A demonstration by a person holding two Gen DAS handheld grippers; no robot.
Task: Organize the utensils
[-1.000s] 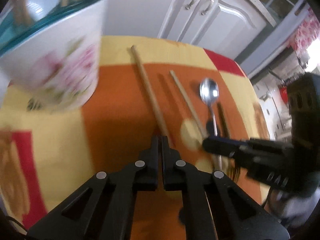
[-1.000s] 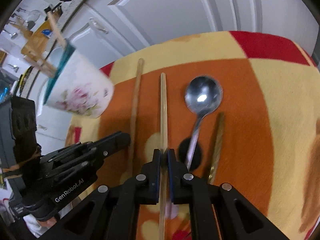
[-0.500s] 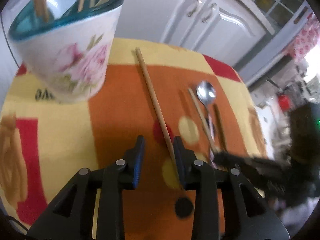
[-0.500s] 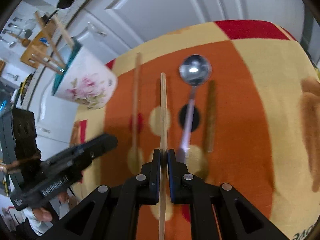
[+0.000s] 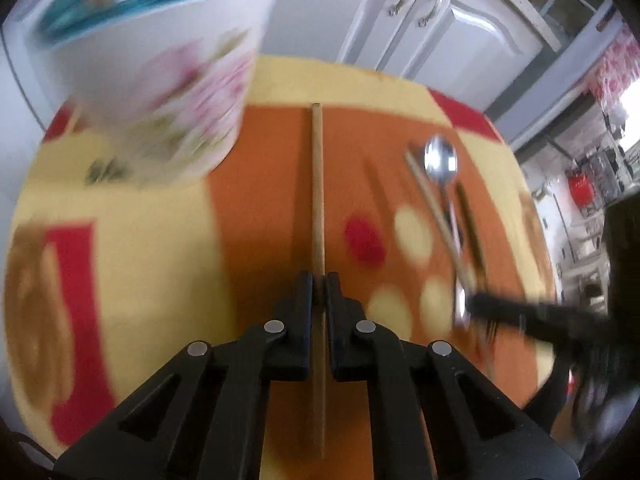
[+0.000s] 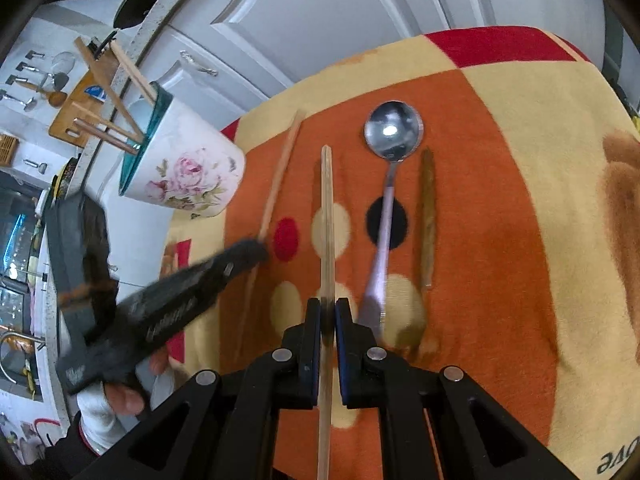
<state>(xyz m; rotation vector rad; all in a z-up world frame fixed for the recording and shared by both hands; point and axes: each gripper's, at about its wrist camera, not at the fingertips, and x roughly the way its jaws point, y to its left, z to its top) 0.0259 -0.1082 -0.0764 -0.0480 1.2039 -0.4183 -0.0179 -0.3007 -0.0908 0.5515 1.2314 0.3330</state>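
A table covered by an orange, yellow and red blanket (image 6: pixel 520 208) carries a floral cup (image 6: pixel 188 172) near its far left edge. On the orange panel lie a metal spoon (image 6: pixel 390 168) and, beside it, what looks like a dark chopstick (image 6: pixel 427 216).

Daylight, bright and even; strongest source a blown-out window (image 5: pixel 630 100) at three o'clock in the left wrist view, with a glare spot on the spoon (image 6: pixel 393 131) bowl at twelve o'clock in the right wrist view. Left wrist view smeared by motion throughout, the floral cup (image 5: pixel 160 80) at eleven o'clock worst; right wrist view mostly sharp, blur confined to the left gripper (image 6: pixel 256 250) at nine o'clock. Fisheye bowing and black vignette at all rims; shadows soft, seemingly faint beneath the utensils.
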